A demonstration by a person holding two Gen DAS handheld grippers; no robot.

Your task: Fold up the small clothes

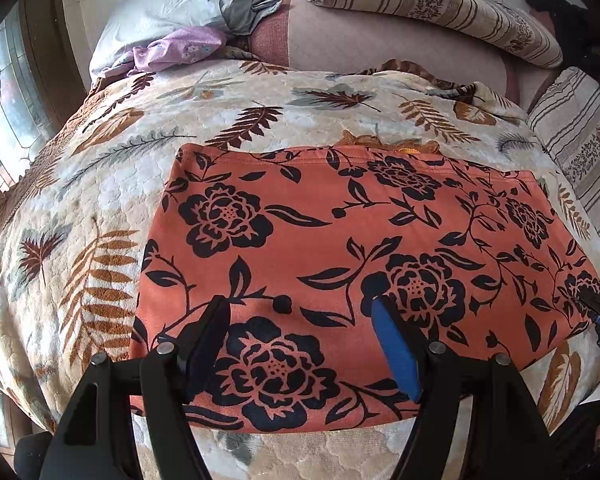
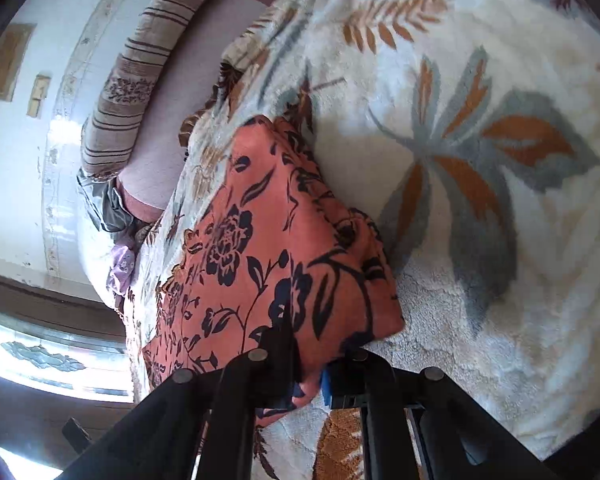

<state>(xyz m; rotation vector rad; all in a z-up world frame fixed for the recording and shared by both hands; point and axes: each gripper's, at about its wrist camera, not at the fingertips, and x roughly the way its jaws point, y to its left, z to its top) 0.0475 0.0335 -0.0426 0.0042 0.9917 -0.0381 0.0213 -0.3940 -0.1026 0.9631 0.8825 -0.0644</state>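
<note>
No text, label, brand, number or sign can be read in either view. Only printed patterns are seen: black flowers on the orange garment, leaves on the cream blanket, and stripes with small floral bands on the pillows. Two framed pieces on the wall are shown in the right wrist view, but nothing legible can be made out on them.

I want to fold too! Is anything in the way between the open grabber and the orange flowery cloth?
Nothing visible. The left gripper hangs open right over the orange cloth; the right gripper already pinches its corner.
</note>
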